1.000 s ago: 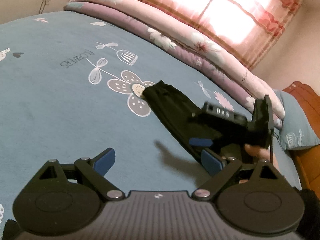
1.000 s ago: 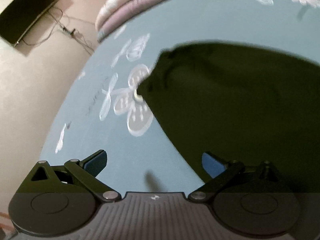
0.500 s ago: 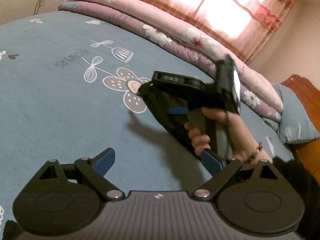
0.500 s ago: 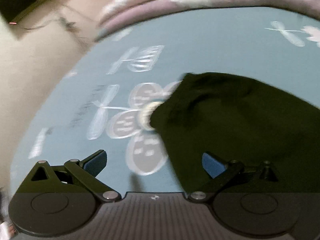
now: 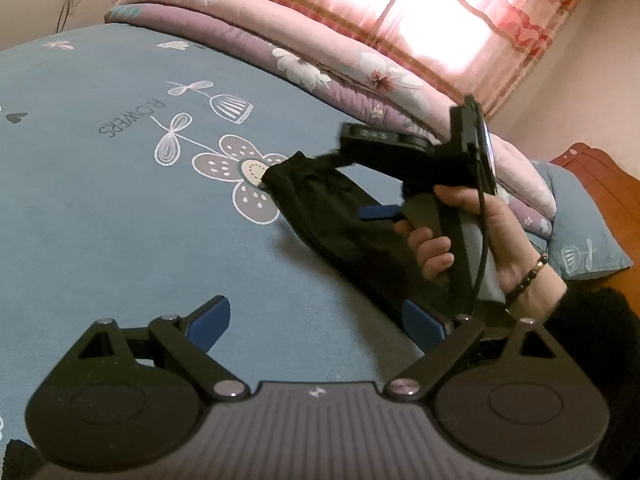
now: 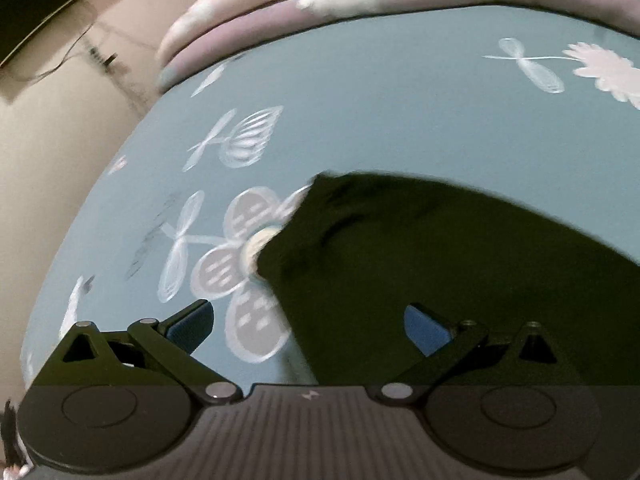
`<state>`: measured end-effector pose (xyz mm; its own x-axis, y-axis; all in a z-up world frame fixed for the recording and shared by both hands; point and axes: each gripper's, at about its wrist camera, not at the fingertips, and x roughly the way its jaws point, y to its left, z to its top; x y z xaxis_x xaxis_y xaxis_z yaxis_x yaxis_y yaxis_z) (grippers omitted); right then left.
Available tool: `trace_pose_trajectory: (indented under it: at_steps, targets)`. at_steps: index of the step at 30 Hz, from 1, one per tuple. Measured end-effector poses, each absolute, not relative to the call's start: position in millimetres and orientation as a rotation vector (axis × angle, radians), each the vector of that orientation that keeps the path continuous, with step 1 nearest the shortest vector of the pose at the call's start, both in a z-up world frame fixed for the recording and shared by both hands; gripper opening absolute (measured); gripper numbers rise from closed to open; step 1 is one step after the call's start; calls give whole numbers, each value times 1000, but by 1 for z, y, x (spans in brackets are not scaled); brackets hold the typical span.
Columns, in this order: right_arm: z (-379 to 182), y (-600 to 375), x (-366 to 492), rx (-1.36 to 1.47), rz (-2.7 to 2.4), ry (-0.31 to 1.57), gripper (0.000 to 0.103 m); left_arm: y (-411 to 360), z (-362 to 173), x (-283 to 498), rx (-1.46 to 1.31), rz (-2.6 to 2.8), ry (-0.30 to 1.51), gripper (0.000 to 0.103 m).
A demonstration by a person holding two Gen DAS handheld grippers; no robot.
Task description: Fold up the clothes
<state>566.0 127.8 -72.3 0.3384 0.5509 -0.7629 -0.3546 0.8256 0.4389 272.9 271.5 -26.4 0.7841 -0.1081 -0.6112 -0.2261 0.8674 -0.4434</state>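
blue flower-print bedsheet (image 5: 120, 208), rolled quilt (image 5: 320, 60) along the far edge under a curtained window (image 5: 440, 12). black garment (image 5: 332, 216) lies on the sheet ahead of the right gripper (image 6: 308, 322), fingers apart above it. left gripper (image 5: 316, 316) also spread, empty, garment at its right finger. only the left view shows the hand (image 5: 460, 232) holding the right gripper.

Hidden and blurred parts
The garment (image 6: 460, 264) runs off the right edge; the right gripper (image 5: 348, 184) tips look smeared.
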Motion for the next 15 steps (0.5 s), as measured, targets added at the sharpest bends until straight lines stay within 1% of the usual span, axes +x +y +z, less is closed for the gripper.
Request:
trace_pose_trajectory:
  at_steps: [3,7,12,15]
  targets:
    - [-87,124,593,250,575,1084,103,272,-26,273,-525,73,673,93]
    - [-94,129,604,286,652,1070,103,272,-29,275,-527,84,677,93]
    - [-103,148,630,142,605,1021,103,268,-32,279,-513,82,692,93]
    - [-108,151,651,158,567,1005,103,268,-33,281,-508,83,692,93]
